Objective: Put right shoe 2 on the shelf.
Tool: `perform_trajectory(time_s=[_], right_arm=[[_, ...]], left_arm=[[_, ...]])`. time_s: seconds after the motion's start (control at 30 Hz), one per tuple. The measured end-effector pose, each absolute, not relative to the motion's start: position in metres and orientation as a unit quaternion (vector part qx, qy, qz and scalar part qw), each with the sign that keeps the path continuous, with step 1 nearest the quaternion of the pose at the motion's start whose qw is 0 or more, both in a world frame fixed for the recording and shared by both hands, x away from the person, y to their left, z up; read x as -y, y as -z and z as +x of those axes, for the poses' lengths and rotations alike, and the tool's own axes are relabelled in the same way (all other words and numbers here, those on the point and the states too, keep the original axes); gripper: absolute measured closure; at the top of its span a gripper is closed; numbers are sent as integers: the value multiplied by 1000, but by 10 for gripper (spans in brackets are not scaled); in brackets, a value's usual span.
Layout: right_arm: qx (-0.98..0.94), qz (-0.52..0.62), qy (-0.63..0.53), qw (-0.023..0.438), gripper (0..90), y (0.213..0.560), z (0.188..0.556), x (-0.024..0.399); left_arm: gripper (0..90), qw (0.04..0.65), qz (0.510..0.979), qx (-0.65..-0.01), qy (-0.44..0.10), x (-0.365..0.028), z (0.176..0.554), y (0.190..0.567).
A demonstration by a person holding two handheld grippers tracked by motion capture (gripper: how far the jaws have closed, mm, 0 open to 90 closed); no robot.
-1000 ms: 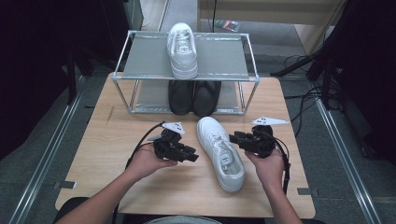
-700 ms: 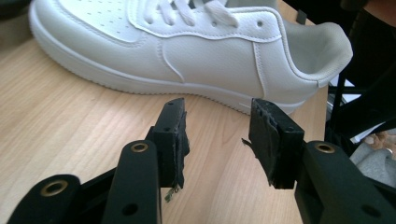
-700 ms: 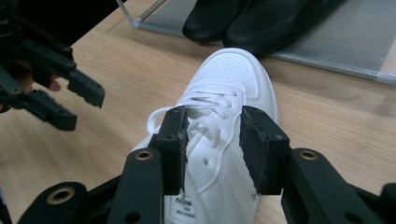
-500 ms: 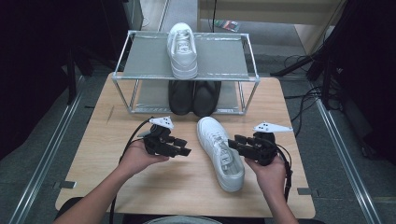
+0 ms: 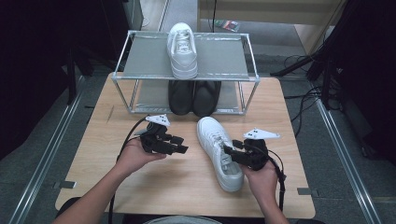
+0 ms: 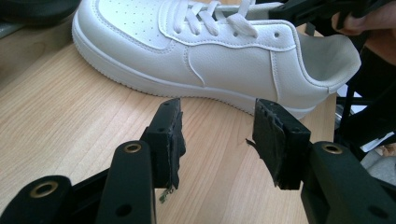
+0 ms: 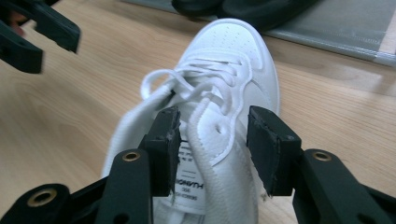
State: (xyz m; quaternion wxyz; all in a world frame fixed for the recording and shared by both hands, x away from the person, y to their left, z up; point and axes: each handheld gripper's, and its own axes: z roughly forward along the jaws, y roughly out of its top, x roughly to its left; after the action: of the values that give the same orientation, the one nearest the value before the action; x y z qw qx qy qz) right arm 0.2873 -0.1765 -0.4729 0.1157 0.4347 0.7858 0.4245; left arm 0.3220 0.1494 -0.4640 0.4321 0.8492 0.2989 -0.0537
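Left gripper (image 5: pixel 180 148): fingers just spread wide, nothing between them, drawn off to the left of the shoe (image 5: pixel 219 151).
Right gripper (image 5: pixel 229 151): fingers just parted, straddling the shoe's collar, pads clear of it.
Shoe: flat on the bench (image 5: pixel 187 186), just before the rack (image 5: pixel 187 58).
Meaning: probably released, regrip needed before shelving.

The person is working with bare forearms, no sleeves showing. Each hand is carrying a black two-jaw gripper. The left gripper (image 5: pixel 180 144) and the right gripper (image 5: pixel 229 152) are each wearing a pale grey three-cornered plate on top, and a black cable is trailing from each back along the arm. In the gripper views the jaws are showing brass-coloured rivets at their joints and dark pads (image 6: pixel 169 140) fraying at the edges.
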Motion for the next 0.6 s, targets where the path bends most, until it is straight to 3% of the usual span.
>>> perform_trajectory(time_s=[0.23, 0.6], right_arm=[[-786, 434, -424, 116, 508, 484, 294, 175], [-782, 448, -416, 123, 529, 487, 287, 179]], left_arm=[[532, 433, 848, -300, 53, -149, 324, 465], [529, 439, 842, -309, 48, -158, 326, 463]])
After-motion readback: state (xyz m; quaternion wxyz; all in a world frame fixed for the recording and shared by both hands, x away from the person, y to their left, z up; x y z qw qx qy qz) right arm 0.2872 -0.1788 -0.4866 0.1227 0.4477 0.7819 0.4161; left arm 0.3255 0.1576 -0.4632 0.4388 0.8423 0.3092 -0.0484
